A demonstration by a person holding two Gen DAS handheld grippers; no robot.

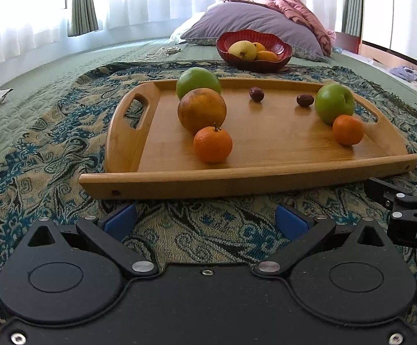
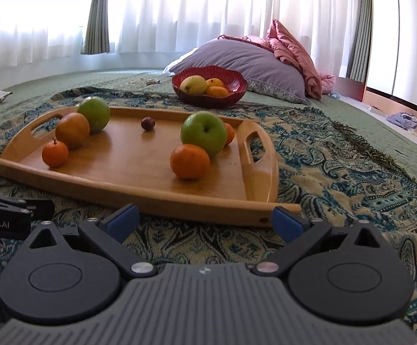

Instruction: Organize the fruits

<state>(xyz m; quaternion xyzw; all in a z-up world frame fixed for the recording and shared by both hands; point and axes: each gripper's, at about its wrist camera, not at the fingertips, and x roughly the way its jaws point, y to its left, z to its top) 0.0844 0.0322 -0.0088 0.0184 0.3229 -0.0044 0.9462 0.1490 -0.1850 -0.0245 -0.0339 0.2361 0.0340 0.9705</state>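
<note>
Your left claw (image 1: 205, 218) and your right claw (image 2: 205, 218) both stand wide open and hold nothing, low over the patterned blanket (image 1: 50, 132) on the bed. Just ahead of both claws lies the wooden tray (image 1: 266, 178). On it you see two green apples, one brownish orange (image 1: 202, 110), small mandarins and dark dates. Far beyond the tray stands the red bowl (image 2: 208, 97), already with fruit inside.
</note>
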